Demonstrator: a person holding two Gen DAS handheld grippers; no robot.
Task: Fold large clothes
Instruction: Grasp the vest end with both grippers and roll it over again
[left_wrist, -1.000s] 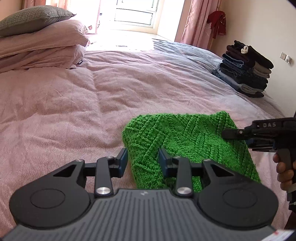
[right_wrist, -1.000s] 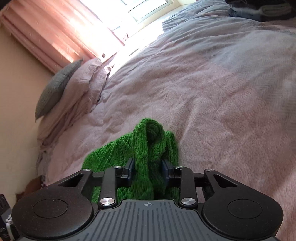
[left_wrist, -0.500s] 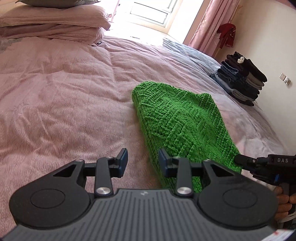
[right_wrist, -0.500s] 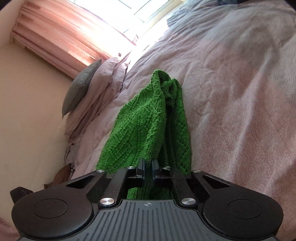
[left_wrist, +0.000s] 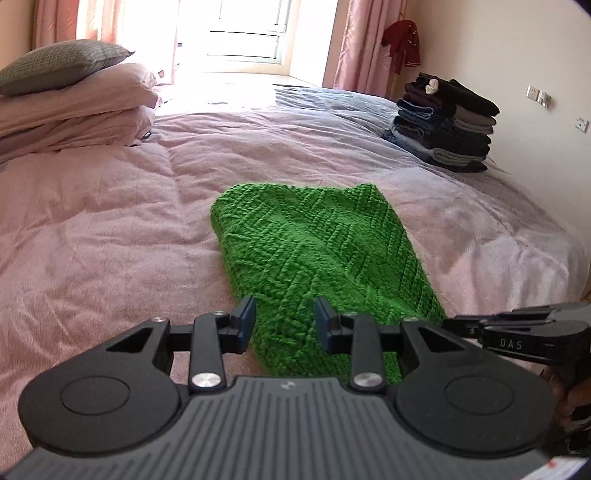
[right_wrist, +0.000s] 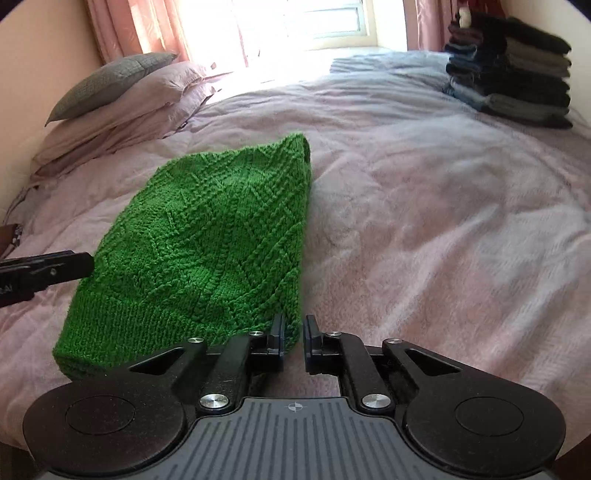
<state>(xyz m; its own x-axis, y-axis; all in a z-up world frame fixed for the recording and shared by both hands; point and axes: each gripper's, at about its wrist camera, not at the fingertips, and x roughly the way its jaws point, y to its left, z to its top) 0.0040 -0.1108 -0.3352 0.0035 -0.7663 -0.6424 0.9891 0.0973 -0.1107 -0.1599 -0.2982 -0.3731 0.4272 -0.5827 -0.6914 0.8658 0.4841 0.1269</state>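
A green knitted sweater (left_wrist: 317, 243) lies folded into a long rectangle on the pink bed cover (left_wrist: 110, 229). My left gripper (left_wrist: 284, 325) is open, its fingers standing either side of the sweater's near left edge without pinching it. In the right wrist view the sweater (right_wrist: 207, 236) stretches away to the left of centre. My right gripper (right_wrist: 294, 334) is open by a narrow gap at the sweater's near right corner, with nothing clamped. Each gripper shows in the other's view: the right gripper (left_wrist: 517, 332) and the left gripper (right_wrist: 44, 275).
A stack of dark folded clothes (left_wrist: 447, 122) sits at the bed's far right corner by the wall. Pillows (left_wrist: 70, 99) are piled at the far left. A bright window (left_wrist: 251, 37) with pink curtains is behind the bed. Open bed cover lies right of the sweater.
The right gripper, shut on the sweater's edge half a second ago, has let go and the sweater now lies flat. The left gripper stayed open and shifted to the sweater's near edge.
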